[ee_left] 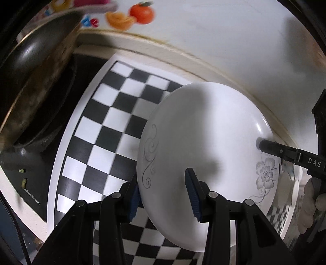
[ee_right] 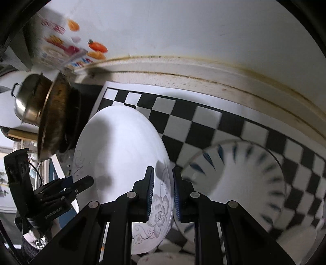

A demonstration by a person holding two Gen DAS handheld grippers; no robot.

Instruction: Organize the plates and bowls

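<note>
Above the checkered mat [ee_left: 114, 114], both claws, left [ee_left: 165, 195] and right [ee_right: 162, 195], clamp the flowered plate [ee_left: 203, 142]; wok [ee_left: 36, 81] nearby.

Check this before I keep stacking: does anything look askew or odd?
The floral plate is tilted steeply, nearly on edge, above the checkered mat, with the left gripper and right gripper clamped on opposite rims. No chips or spills show. The blue-patterned bowl behind is too blurred to judge.

Home kitchen: pans [ee_right: 51, 122] on stove, plates [ee_left: 203, 152], fruit stickers [ee_left: 140, 12] on wall.
</note>
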